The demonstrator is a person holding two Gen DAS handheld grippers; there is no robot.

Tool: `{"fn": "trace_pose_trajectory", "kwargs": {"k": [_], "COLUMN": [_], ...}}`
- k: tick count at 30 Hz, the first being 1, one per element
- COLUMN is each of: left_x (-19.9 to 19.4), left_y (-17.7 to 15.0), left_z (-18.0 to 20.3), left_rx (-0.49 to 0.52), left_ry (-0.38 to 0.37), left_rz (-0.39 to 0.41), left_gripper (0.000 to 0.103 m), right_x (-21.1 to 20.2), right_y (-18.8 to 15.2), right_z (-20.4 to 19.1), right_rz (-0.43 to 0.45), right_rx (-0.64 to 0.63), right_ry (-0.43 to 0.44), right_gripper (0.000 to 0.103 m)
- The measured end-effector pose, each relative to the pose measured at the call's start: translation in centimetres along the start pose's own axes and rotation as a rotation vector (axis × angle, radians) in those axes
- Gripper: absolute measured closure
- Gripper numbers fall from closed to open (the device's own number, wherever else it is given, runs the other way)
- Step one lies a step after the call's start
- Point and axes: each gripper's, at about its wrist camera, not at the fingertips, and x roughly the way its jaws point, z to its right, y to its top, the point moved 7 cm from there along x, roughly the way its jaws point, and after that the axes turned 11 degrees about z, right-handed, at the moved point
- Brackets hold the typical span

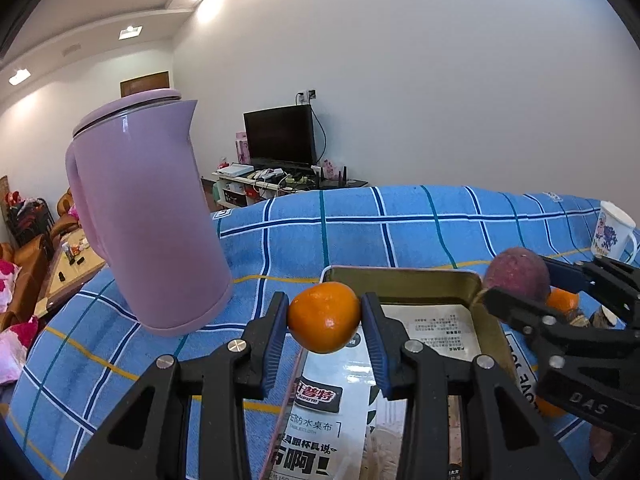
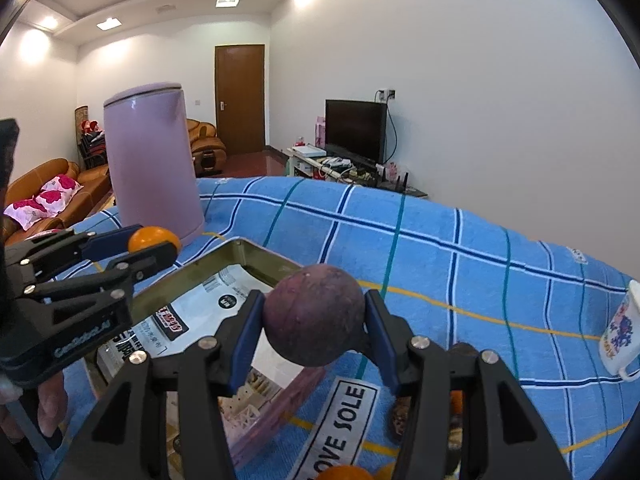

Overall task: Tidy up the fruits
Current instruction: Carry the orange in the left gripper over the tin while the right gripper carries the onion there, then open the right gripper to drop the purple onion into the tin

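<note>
Mid-carry: left claw [image 1: 324, 320] pinching orange [image 1: 324, 317], right claw [image 2: 314, 320] pinching purple fruit [image 2: 314, 314], both over tin tray [image 1: 404, 272]. Next: lower, release inside.

Held between the pads of the left tongs [image 1: 324, 318]: a round orange tangerine [image 1: 324, 317], above the near-left edge of the shallow rectangular metal tin tray [image 1: 404, 273]. Gripped in the right tongs [image 2: 314, 316]: a round dark purple passion fruit [image 2: 314, 314], over the tray's right edge. Inside the tray, a printed paper tablecloth package [image 1: 320, 412]. Far left of the tray, standing on the blue checked cloth-covered worktop [image 1: 360, 236], a tall lilac plastic lidded jug [image 1: 148, 216]. Far right on the worktop, a white printed ceramic mug [image 1: 612, 232]. Right of the tray, behind the right tongs, another partly hidden orange tangerine [image 1: 562, 300].
</note>
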Motion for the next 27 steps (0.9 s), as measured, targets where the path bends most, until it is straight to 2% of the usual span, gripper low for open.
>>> {"fn": "trace_pose_trajectory", "kwargs": {"k": [9,27], "left_x": [0.5,1.3], "left_y": [-0.8,-2.1], "left_z": [-0.4,-0.1], "left_rx": [0.004,0.066], "left_ry": [0.010,0.041], "left_rz": [-0.032,-0.064], "left_gripper": [0.064,0.064], "right_x": [0.6,1.2], "right_y": [-0.7,-1.9], "right_z": [-1.4,-2.5], "right_rz": [-0.027,-0.081], "right_rx": [-0.027,-0.058], "right_ry": [0.048,0.079], "right_gripper": [0.050,0.050]}}
